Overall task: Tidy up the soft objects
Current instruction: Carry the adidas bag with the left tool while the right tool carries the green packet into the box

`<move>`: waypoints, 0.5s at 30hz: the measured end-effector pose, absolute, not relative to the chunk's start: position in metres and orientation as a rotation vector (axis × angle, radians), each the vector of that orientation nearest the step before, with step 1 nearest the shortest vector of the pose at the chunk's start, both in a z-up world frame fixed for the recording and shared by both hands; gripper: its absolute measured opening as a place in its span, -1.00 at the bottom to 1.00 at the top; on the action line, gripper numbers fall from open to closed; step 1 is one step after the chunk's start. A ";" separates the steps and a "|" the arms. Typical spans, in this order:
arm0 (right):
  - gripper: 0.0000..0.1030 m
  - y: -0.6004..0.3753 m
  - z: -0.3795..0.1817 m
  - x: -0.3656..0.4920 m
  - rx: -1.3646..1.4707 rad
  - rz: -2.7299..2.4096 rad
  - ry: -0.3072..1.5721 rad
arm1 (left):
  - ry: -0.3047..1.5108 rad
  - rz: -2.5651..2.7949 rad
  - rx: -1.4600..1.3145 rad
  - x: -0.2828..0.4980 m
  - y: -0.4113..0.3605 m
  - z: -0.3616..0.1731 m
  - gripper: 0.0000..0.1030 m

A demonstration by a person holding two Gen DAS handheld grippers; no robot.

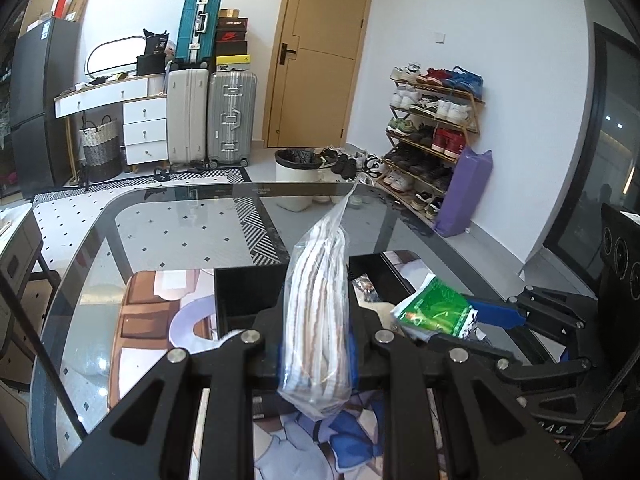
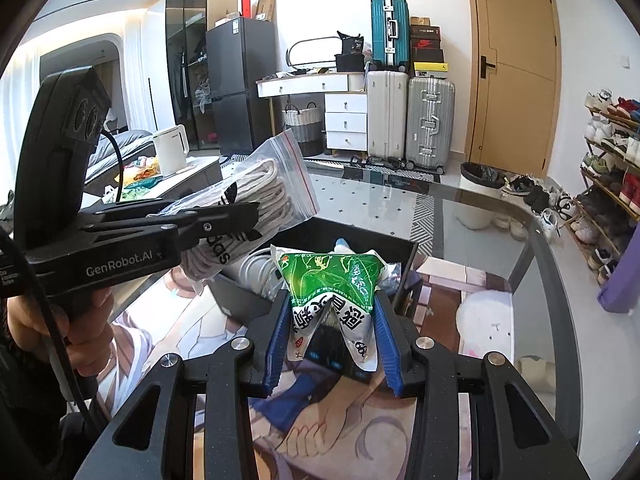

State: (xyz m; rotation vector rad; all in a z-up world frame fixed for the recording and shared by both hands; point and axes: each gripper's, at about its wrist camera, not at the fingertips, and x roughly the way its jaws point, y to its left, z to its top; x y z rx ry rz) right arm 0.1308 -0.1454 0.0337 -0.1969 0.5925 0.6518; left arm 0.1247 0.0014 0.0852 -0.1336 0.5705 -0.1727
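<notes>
My left gripper [image 1: 315, 350] is shut on a clear zip bag of beige socks [image 1: 318, 300], held edge-up above a black box [image 1: 248, 288]. The same bag [image 2: 248, 196] shows in the right wrist view, clamped in the left gripper [image 2: 224, 220] above the box's left side. My right gripper [image 2: 330, 340] is shut on a green and white soft packet [image 2: 332, 280], held over the black box [image 2: 400, 252]. In the left wrist view the packet [image 1: 434, 312] sits at the right, between the right gripper's blue pads [image 1: 496, 314]. White items lie inside the box.
The box stands on a printed mat [image 2: 440, 304] on a glass table [image 1: 180, 220]. A white bin [image 1: 298, 178], suitcases [image 1: 232, 116], a drawer unit [image 1: 144, 128] and a shoe rack [image 1: 432, 136] stand beyond the table. A white kettle [image 2: 170, 150] stands on a side table at left.
</notes>
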 end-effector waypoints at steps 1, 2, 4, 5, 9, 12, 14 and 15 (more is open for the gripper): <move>-0.22 -0.144 0.033 0.134 -0.199 0.655 0.598 | 0.569 -0.168 -0.136 0.127 0.002 0.085 -0.62; -0.22 -0.143 0.032 0.137 -0.199 0.655 0.600 | 0.573 -0.163 -0.133 0.129 0.002 0.084 -0.62; -0.22 -0.137 0.029 0.143 -0.205 0.660 0.613 | 0.578 -0.155 -0.130 0.133 0.003 0.082 -0.62; -0.22 -0.137 0.029 0.146 -0.210 0.661 0.613 | 0.580 -0.156 -0.128 0.134 0.002 0.081 -0.62; -0.22 -0.131 0.026 0.154 -0.222 0.668 0.628 | 0.586 -0.152 -0.126 0.142 0.001 0.077 -0.62; -0.22 -0.128 0.023 0.160 -0.236 0.661 0.629 | 0.595 -0.147 -0.134 0.147 0.004 0.074 -0.62; -0.22 -0.125 0.023 0.163 -0.250 0.657 0.623 | 0.597 -0.144 -0.131 0.150 0.004 0.073 -0.62; -0.22 -0.124 0.023 0.165 -0.254 0.656 0.623 | 0.599 -0.144 -0.129 0.151 0.004 0.072 -0.61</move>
